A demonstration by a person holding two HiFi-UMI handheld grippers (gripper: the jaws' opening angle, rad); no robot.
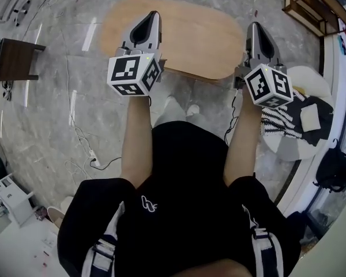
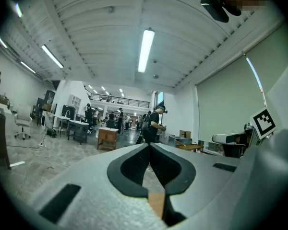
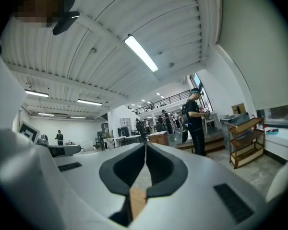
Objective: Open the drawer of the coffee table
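A light wooden oval coffee table (image 1: 190,33) stands on the marble floor in front of the person; no drawer shows from above. My left gripper (image 1: 152,16) hovers level over the table's left part, its jaws shut with nothing between them. Over the table's right end my right gripper (image 1: 256,27) is held level as well, shut and empty. In the left gripper view the left gripper (image 2: 149,145) points across the hall with its tips touching, and in the right gripper view the right gripper (image 3: 145,145) does the same. A sliver of table wood shows below each pair of jaws.
A dark side table (image 1: 14,59) stands at far left. A white round seat (image 1: 303,149) with a striped cloth (image 1: 288,120) sits at right, a wooden shelf (image 1: 314,4) at top right. A cable (image 1: 81,137) trails over the floor. People stand in the hall (image 2: 156,123).
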